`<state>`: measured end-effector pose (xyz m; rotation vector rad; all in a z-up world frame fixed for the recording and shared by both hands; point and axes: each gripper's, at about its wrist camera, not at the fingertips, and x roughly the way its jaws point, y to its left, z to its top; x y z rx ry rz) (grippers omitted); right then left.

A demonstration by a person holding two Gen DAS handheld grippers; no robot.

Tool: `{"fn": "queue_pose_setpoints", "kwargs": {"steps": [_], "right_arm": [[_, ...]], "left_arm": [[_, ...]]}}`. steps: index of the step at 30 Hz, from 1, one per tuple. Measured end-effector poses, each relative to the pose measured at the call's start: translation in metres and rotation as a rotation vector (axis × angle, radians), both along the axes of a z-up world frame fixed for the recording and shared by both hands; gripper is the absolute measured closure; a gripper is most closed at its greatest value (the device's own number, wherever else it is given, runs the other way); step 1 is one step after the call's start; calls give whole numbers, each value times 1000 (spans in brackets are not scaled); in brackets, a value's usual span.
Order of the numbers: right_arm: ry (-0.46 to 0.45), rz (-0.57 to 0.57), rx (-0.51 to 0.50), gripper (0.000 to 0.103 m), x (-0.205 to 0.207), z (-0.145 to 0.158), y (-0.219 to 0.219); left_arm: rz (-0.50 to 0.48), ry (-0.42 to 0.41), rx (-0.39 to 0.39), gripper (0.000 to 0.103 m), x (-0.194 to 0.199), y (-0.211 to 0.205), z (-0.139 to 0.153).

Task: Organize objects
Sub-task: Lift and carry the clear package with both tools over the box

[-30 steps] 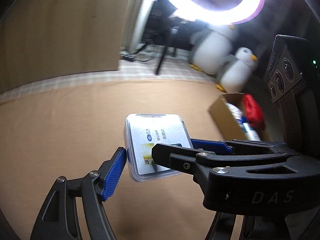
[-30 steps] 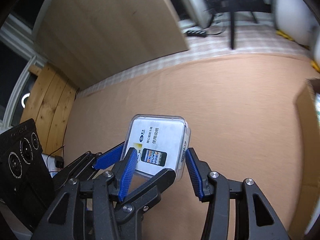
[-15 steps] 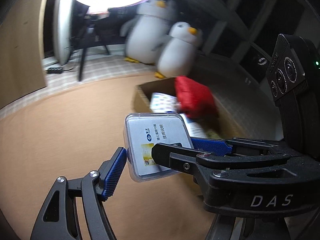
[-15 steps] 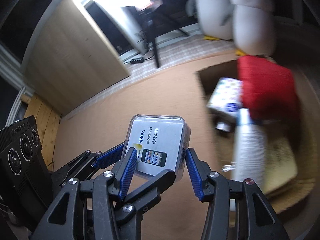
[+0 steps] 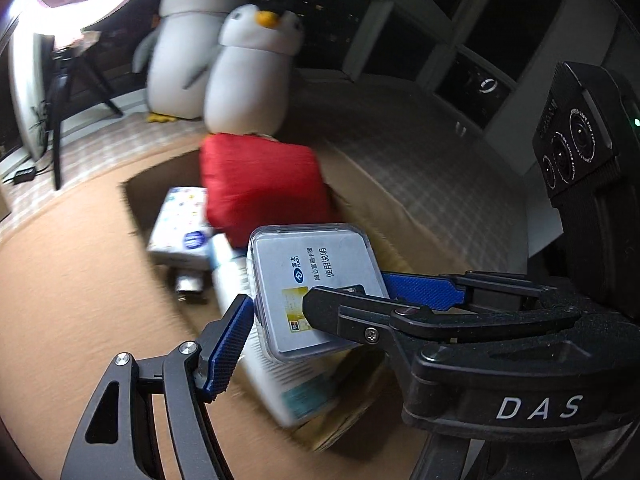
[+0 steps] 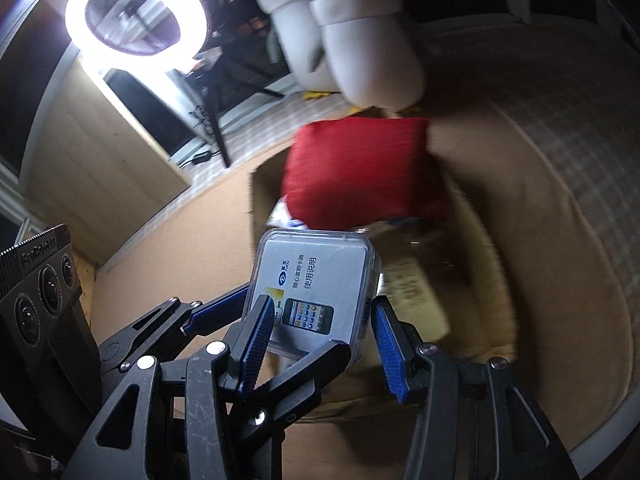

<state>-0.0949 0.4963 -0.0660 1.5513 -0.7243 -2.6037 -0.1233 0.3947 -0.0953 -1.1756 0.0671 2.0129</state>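
Two tools (image 6: 320, 320) (image 5: 316, 308), one clear plastic case (image 6: 316, 284), one cardboard box (image 5: 132, 196), one red pouch (image 5: 260, 188) in the cardboard box, two plush penguins (image 5: 248, 72) behind it, one ring light (image 6: 136, 12)

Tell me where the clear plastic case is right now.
The clear plastic case is held up between the right gripper and left gripper, centre of both wrist views, above the cardboard box, just short of the red pouch.
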Motion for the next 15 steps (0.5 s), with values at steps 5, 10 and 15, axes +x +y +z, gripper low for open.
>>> {"fn": "queue_pose_setpoints", "kwargs": {"steps": [5,10,15], "right_arm": [[-12,-29,5,56,9,-3,24],[-24,-41,4,56,11,-9,37],[-29,-48,-7,55,10,-12,41]], "left_arm": [[-31,-14,-6,30,-1,25,-5],[-53,-24,-15,30,0,38,-10],[-67,-51,-18,29,-3,43,-12]]}}
